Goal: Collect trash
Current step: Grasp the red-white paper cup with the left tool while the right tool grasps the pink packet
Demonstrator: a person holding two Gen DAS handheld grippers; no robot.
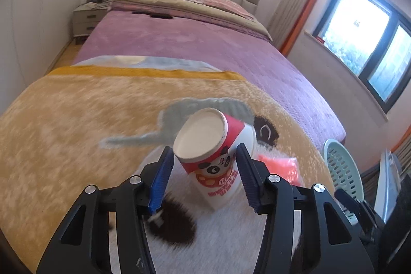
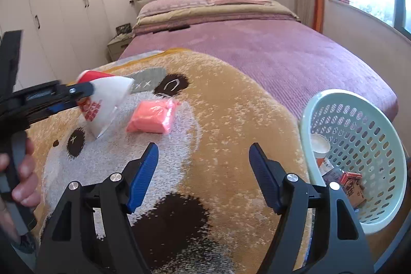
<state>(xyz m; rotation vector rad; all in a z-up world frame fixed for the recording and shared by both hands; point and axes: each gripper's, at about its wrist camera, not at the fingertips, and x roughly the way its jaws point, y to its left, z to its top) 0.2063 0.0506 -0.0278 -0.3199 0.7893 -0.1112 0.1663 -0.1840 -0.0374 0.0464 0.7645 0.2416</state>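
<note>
On the bed's blanket (image 2: 231, 99), we find the left tongs (image 1: 204, 171) straddling a crushed paper cup (image 1: 213, 150), grip unconfirmed; right tongs (image 2: 203, 171) gape empty beside the basket (image 2: 308, 120), presumably awaiting the pink packet (image 2: 151, 117).

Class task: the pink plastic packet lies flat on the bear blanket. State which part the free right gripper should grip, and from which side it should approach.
Grip the pink packet across its short width, near the middle, coming down from above with the open right gripper. It lies flat and looks soft, so its side edges probably offer the only purchase. Approach from the green basket's side, clear of the left gripper and its paper cup.
</note>
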